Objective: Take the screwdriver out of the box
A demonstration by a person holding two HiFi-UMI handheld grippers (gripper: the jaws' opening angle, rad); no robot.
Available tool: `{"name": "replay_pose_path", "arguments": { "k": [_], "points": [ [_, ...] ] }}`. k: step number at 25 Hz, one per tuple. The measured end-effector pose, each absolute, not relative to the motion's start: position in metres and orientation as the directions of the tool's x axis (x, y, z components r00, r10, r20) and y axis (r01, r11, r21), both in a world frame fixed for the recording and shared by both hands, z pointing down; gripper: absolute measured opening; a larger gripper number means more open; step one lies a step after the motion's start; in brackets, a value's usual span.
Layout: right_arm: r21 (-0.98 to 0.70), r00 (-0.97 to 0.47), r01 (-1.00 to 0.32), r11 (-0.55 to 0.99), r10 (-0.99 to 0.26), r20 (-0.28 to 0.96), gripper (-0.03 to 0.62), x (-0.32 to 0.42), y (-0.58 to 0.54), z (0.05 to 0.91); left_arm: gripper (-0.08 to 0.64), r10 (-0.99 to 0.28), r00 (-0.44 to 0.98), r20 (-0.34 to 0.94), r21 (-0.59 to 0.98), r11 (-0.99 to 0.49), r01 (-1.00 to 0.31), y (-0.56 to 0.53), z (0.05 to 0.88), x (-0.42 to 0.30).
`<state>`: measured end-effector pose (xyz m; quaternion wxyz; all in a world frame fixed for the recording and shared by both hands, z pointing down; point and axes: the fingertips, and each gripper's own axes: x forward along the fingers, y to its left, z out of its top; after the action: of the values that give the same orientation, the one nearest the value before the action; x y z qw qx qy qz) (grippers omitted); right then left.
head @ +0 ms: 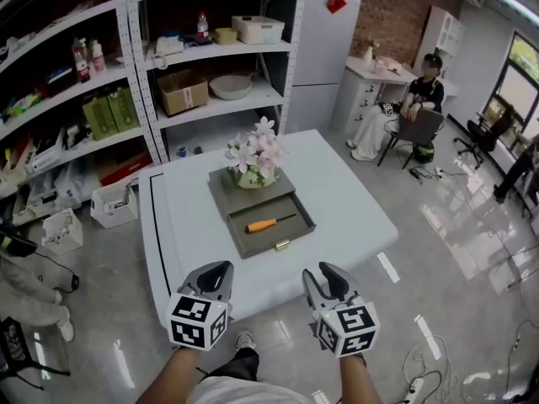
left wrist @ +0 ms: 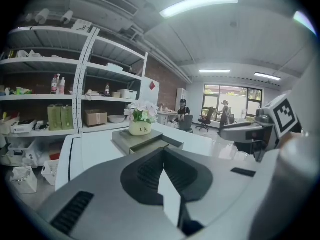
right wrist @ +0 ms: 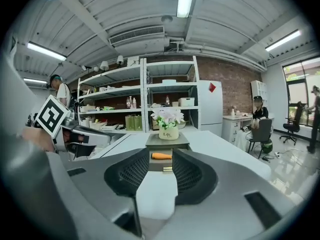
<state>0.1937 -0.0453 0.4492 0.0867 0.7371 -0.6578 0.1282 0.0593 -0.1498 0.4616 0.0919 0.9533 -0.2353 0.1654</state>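
The right gripper (head: 327,276), low and right of centre in the head view, has its two dark ribbed jaws standing apart with nothing between the pads. The left gripper (head: 214,273), low and left of centre, has its jaws closed together at the tips, also on nothing. Both hover off the near edge of the white rectangular table (head: 358,213), level with one another.

Up the frame from them, between their two lines of aim and well apart from both, a flat grey box (head: 221,183) sits on the table with its drawer (head: 271,236) pulled out toward the grippers, a small brass pull (head: 282,244) on the drawer front. The orange-handled screwdriver with a thin dark shaft (head: 261,224) lies flat on the drawer floor. Its long axis runs across the frame, handle to the left, shaft toward the right and slightly up, so it lies crosswise to the approach.

In the right gripper view the handle shows straight ahead through the open jaws. That gripper looks better placed, though neither is clearly nearer. A white pot of pale pink flowers (head: 255,168) stands on the box behind the drawer.
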Motion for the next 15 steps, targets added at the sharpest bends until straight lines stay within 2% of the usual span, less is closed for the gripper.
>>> {"name": "replay_pose_path", "arguments": {
  "k": [6,15],
  "points": [
    [-0.023,0.025,-0.999,-0.035,-0.938,0.347,0.152,0.214,-0.11,0.458,0.003,-0.437,0.819,0.373,0.116,-0.853,-0.508,-0.204,0.469,0.079],
    [0.049,-0.133,-0.984,0.17,-0.896,0.423,0.153,0.216,-0.19,0.469,0.003,-0.423,0.809,0.407,0.14,-0.847,-0.513,-0.26,0.48,0.098]
  ]
}}
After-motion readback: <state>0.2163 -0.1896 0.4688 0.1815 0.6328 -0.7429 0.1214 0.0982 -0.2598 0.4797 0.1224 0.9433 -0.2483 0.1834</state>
